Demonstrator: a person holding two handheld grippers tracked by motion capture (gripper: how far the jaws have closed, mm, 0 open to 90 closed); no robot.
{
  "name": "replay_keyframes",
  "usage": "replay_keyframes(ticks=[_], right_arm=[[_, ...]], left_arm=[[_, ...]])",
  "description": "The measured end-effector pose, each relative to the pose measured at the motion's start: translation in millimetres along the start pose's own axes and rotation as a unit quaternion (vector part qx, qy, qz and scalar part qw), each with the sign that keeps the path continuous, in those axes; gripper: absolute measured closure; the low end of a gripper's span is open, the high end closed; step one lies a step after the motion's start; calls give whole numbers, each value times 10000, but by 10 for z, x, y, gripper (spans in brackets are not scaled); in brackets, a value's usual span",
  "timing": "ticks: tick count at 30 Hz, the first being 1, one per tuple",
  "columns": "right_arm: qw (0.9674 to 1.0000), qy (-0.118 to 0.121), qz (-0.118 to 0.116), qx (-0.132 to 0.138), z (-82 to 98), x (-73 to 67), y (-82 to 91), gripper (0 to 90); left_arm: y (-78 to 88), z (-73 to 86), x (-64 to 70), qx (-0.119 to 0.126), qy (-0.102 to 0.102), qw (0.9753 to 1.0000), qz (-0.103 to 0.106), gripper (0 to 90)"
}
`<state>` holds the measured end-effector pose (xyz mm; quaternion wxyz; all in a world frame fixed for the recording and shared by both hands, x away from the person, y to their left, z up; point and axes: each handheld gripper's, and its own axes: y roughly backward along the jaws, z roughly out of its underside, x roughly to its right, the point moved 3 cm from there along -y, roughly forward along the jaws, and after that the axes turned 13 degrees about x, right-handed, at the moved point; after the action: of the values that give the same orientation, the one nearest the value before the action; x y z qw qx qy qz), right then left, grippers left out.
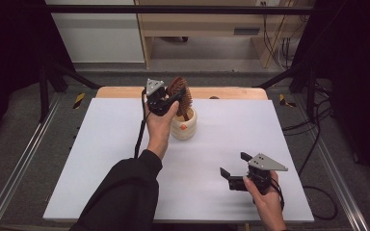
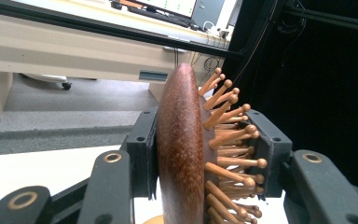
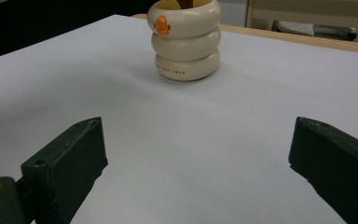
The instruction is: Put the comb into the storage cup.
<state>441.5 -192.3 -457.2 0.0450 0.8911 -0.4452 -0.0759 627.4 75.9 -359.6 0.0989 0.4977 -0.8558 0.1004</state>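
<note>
Near table's (image 1: 101,159) far edge: left gripper (image 1: 173,97) clamps brush (image 1: 180,96) head, handle down inside cup (image 1: 184,126). Right gripper (image 1: 233,166) gapes empty near front-right corner. Judged: brush seated, release left.

The white surface (image 1: 125,159) is lying open across its left half and along the near edge. One obstacle is standing on it: the cream holder (image 1: 183,125), right of centre toward the far edge. The brush (image 1: 180,96) is rising out of the holder, with the left gripper (image 1: 169,100) clamped on its head and blocking the space directly above. The right gripper (image 1: 233,166) is sitting near the front right corner, jaws apart, with bare surface running between it and the holder.
</note>
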Motion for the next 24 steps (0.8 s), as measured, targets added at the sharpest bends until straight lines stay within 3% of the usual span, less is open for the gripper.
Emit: replay_keyframes(ticks=[24], right_arm=[[10000, 3, -21, -27, 11, -4, -11, 45]], left_arm=[[-15, 26, 3, 15, 43, 10000, -3, 513]])
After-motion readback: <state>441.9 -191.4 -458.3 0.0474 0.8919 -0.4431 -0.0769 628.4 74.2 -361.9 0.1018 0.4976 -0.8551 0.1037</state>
